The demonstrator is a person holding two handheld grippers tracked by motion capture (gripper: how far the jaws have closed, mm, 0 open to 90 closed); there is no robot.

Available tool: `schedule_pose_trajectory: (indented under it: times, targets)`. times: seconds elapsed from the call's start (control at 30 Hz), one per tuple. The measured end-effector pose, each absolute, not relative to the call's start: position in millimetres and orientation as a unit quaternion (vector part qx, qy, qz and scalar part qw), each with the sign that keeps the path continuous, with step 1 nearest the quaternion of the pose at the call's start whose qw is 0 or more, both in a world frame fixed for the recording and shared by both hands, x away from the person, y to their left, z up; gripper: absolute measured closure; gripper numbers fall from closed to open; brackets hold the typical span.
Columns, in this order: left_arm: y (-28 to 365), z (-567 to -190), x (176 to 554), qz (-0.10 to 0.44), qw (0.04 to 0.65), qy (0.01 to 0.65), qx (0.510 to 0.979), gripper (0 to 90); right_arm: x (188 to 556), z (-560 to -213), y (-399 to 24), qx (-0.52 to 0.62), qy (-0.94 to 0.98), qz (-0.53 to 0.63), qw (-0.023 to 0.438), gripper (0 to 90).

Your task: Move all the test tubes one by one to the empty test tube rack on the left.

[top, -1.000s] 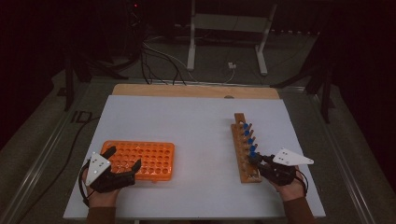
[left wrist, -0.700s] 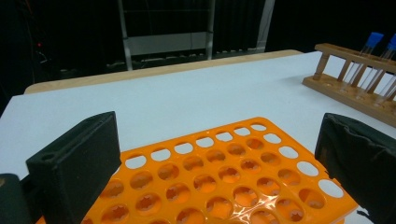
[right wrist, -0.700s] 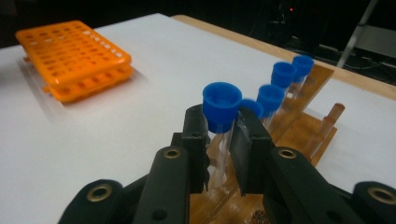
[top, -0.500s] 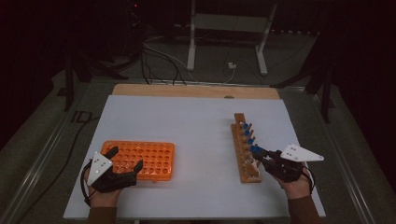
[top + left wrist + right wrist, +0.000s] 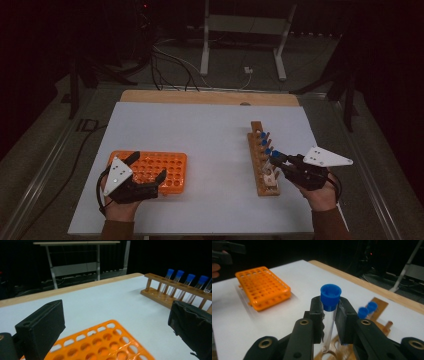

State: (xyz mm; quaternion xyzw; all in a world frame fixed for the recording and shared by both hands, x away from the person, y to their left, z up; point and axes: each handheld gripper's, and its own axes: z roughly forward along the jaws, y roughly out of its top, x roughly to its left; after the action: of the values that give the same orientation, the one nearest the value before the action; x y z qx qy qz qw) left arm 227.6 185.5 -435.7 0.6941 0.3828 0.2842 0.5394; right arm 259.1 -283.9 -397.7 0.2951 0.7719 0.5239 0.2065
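High view: white tabletop point(image 5: 210, 130); orange rack point(image 5: 155, 167) near the front left; wooden rack point(image 5: 261, 162) at right, running front to back, with blue-capped tubes standing in its farther holes. The left gripper point(image 5: 145, 175) rests at the orange rack's near edge, jaws spread to either side of that edge and holding nothing. The right gripper point(image 5: 274, 159) sits just right of the wooden rack, tips over its nearer half, a blue cap showing at the tips. Left gripper view: both jaws stand wide apart with the orange rack's empty holes between them; the wooden rack lies well apart across the tabletop, four capped tubes point(image 5: 186, 283) upright in it. Right gripper view: jaws pinch a clear tube point(image 5: 330, 315) just under its blue cap; the tube hangs upright, its rounded bottom just above the wooden rack's holes, so it appears lifted free. Step in hand, as judged: carrying one tube out of the wooden rack, likely towards the orange rack. Next move calls for keeping the tube upright, crossing the tabletop, and lining its bottom over an empty hole before lowering. Change from a second ago: right gripper has drawn slightly rightward and its plate has swung outward; left gripper and both racks unchanged.
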Motion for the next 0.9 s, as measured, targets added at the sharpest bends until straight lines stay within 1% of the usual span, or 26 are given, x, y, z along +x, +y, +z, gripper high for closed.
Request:
schedule_pose_trajectory:
  times: [0.17, 0.33, 0.43, 0.47, 0.5, 0.57, 0.6, 0.63, 0.73, 0.9]
  targets:
    - [161.6, -424.8, 233.2, 0.276, 0.545, 0.358, 0.706, 1.3, 261.8, -391.8, -273.4, 0.286, 0.768, 0.540, 0.190, 77.2]
    - [142.6, -421.7, 240.5, 0.266, 0.545, 0.344, 0.716, 1.3, 269.0, -394.4, -256.4, 0.279, 0.774, 0.542, 0.171, 77.2]
    - [121.3, -423.8, 248.6, 0.253, 0.544, 0.331, 0.728, 1.3, 272.6, -396.7, -246.4, 0.274, 0.779, 0.540, 0.163, 77.2]
    - [121.3, -423.8, 248.6, 0.253, 0.544, 0.331, 0.728, 1.3, 273.6, -397.5, -243.4, 0.274, 0.781, 0.539, 0.159, 77.2]
    - [110.0, -426.1, 252.0, 0.243, 0.544, 0.326, 0.734, 1.4, 274.3, -398.6, -240.7, 0.273, 0.782, 0.538, 0.156, 77.2]
    - [104.8, -427.4, 253.7, 0.240, 0.542, 0.323, 0.738, 1.4, 274.9, -400.9, -236.1, 0.273, 0.786, 0.534, 0.152, 77.2]
    - [94.4, -430.2, 256.7, 0.232, 0.542, 0.319, 0.742, 1.4, 275.0, -401.8, -234.4, 0.273, 0.787, 0.532, 0.151, 77.2]
    - [94.4, -430.2, 256.7, 0.232, 0.542, 0.319, 0.742, 1.4, 275.1, -402.7, -233.2, 0.274, 0.787, 0.533, 0.149, 77.2]
    - [74.6, -436.2, 261.1, 0.214, 0.543, 0.316, 0.748, 2.1, 275.1, -403.8, -230.5, 0.279, 0.787, 0.531, 0.144, 77.2]
    - [55.9, -440.7, 263.4, 0.194, 0.543, 0.313, 0.754, 3.8, 275.2, -407.2, -227.0, 0.285, 0.787, 0.530, 0.139, 77.1]
